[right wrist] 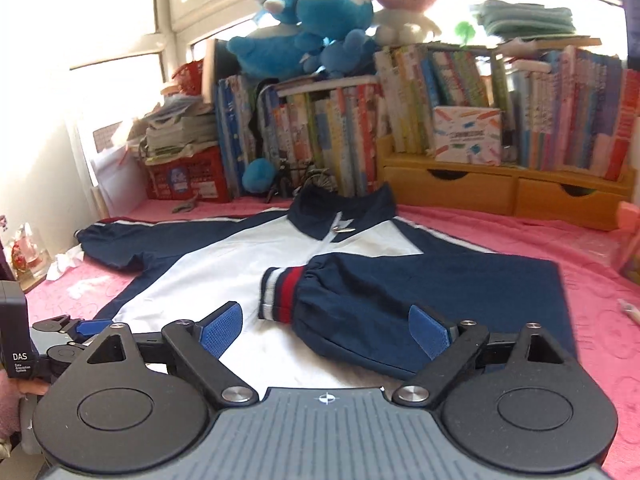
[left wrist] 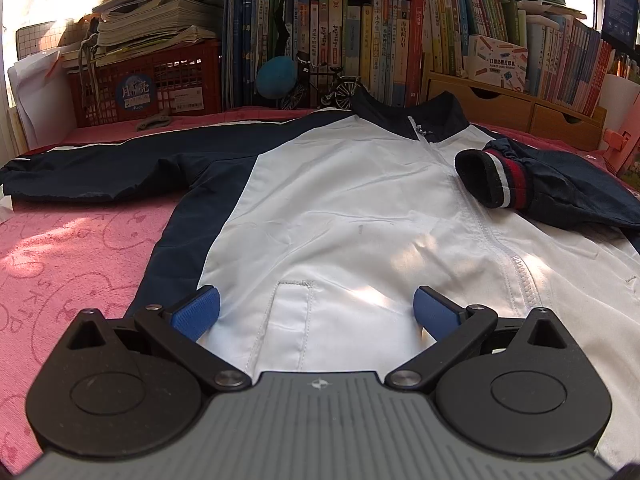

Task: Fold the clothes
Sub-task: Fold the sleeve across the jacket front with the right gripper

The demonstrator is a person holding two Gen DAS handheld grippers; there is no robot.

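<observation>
A navy and white zip jacket (left wrist: 336, 200) (right wrist: 224, 264) lies face up on the pink bedcover, collar toward the bookshelf. Its right sleeve (right wrist: 384, 300) is folded across the chest, and the striped cuff (left wrist: 494, 178) (right wrist: 280, 292) rests beside the zip. The other sleeve (left wrist: 100, 168) stretches out flat to the left. My left gripper (left wrist: 316, 312) hovers open over the white hem near a pocket, with nothing between its blue pads. My right gripper (right wrist: 326, 330) is open above the folded sleeve and holds nothing. The left gripper's body (right wrist: 60, 344) shows at the right wrist view's left edge.
Pink bedcover (left wrist: 72, 256) surrounds the jacket. Behind it stand a red crate (left wrist: 148, 80) with stacked papers, rows of books (left wrist: 360, 44), wooden drawers (right wrist: 508, 196) and plush toys (right wrist: 316, 24). A model bicycle (left wrist: 320, 88) stands near the collar. Crumpled tissue (right wrist: 66, 264) lies at the left.
</observation>
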